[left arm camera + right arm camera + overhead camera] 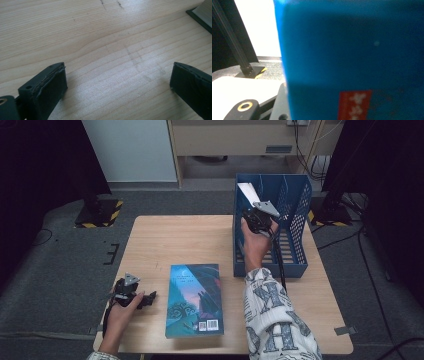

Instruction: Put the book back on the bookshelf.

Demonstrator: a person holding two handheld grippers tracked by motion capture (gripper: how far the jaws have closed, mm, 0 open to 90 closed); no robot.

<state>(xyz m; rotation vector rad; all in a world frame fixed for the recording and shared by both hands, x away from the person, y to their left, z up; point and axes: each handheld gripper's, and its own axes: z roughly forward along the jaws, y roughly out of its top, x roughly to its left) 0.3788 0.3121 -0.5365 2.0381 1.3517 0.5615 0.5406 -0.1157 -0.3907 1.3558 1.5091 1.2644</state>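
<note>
So I'm partway through filing books into the blue plastic slotted file rack sitting at the far right corner of the light wooden tabletop. My right claw is clamped on a blue-covered book with a red label, jaws closed down to about the book's thickness. In the high view I've got it up over the rack's left compartment, with its pale page edge poking out past my hand toward the far left. It's tilted, not upright yet. Its long axis runs from my hand up and away toward the rack's back wall, so I reckon it needs to be stood straighter before it drops in properly.

Still left: the teal illustrated paperback with a barcode lying flat near the front edge of the tabletop, long axis running front to back, barcode end toward me.

My left claw rests near the front left corner, just beside that paperback, jaws spread wide with nothing in them, pointing at it.
</note>
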